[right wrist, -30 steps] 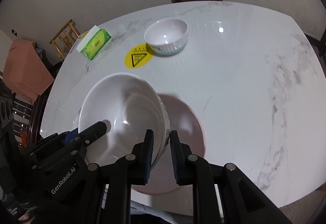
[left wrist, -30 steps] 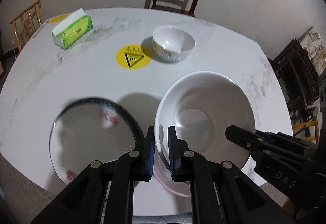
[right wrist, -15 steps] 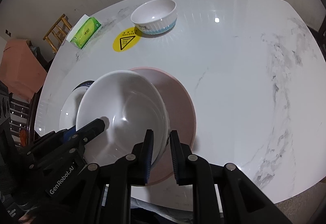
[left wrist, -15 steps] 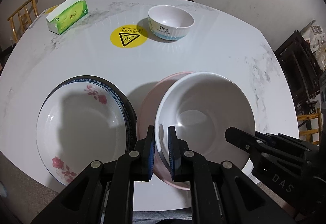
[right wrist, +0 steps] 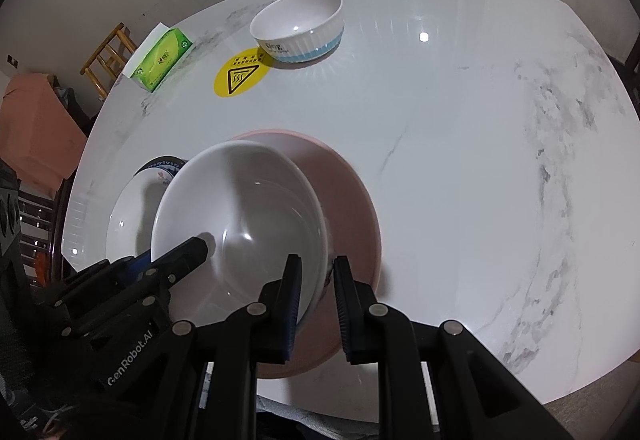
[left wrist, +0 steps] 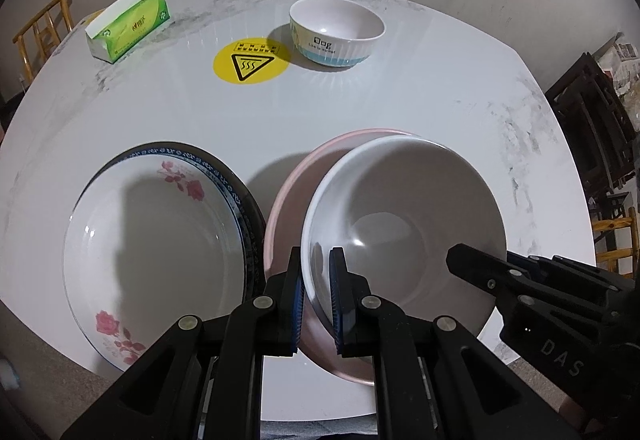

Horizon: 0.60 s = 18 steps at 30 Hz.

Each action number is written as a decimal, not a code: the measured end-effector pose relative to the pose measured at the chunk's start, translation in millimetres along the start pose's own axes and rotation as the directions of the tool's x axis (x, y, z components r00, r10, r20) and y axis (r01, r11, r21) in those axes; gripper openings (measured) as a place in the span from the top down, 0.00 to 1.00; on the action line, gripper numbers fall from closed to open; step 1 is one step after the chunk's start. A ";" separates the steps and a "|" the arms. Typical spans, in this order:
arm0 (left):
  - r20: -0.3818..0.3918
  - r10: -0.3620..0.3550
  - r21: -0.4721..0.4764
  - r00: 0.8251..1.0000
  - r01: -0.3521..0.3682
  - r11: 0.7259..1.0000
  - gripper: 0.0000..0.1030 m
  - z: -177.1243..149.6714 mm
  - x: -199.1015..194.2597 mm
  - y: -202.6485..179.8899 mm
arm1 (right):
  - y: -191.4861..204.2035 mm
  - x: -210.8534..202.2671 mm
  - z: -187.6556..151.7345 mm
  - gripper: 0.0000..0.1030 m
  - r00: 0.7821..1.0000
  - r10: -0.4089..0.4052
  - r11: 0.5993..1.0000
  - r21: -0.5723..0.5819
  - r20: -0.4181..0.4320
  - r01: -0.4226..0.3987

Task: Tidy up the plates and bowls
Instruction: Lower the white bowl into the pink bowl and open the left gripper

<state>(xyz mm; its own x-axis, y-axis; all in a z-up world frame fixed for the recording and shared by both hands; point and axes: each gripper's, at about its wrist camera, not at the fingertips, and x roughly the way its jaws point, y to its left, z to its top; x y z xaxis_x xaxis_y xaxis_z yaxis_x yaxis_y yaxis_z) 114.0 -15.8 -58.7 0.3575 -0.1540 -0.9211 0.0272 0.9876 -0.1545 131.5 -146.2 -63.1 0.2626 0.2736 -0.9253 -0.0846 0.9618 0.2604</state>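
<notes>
Both grippers, left (left wrist: pixel 317 298) & right (right wrist: pixel 317 306), jaws clamped on the big white ceramic bowl's (left wrist: pixel 404 228) rim, have carried it up off the pink plate (left wrist: pixel 292 207) — prob. restacking next.

We are seeing bare marble table (right wrist: pixel 460 143) lying open on the right — the small bowl (left wrist: pixel 337 29) and tissue box (left wrist: pixel 128 23) are standing far back, the floral plate (left wrist: pixel 152 240) crowding the left.

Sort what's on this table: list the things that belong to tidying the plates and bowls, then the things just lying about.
Job:
large white bowl, gripped by left gripper and right gripper
pink plate
floral plate
small ribbed bowl

Lying about:
tissue box
yellow warning sticker
</notes>
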 end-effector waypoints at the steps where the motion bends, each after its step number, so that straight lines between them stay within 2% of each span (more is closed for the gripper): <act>1: 0.001 -0.001 0.001 1.000 0.001 1.000 0.91 0.2 0.6 -0.5 | 0.4 0.0 0.6 0.83 1.000 -0.002 1.000 -0.002 0.001 0.002; 7: -0.010 -0.017 0.001 1.000 0.017 1.000 0.91 1.0 7.1 -4.7 | -4.9 1.4 4.1 0.84 0.999 -0.038 0.999 -0.003 0.006 0.038; 18: -0.027 -0.041 0.028 0.999 0.042 0.999 0.90 3.4 18.3 -20.6 | -21.8 -5.9 6.2 0.84 0.998 -0.053 0.998 0.022 0.030 0.052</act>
<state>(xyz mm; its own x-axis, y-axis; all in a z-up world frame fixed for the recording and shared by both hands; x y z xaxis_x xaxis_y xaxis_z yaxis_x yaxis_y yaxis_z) 123.1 -38.9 -71.2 0.3312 -0.1953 -0.9231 0.0680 0.9807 -0.1831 137.8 -168.7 -61.6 0.2953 0.2225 -0.9291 -0.0492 0.9748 0.2178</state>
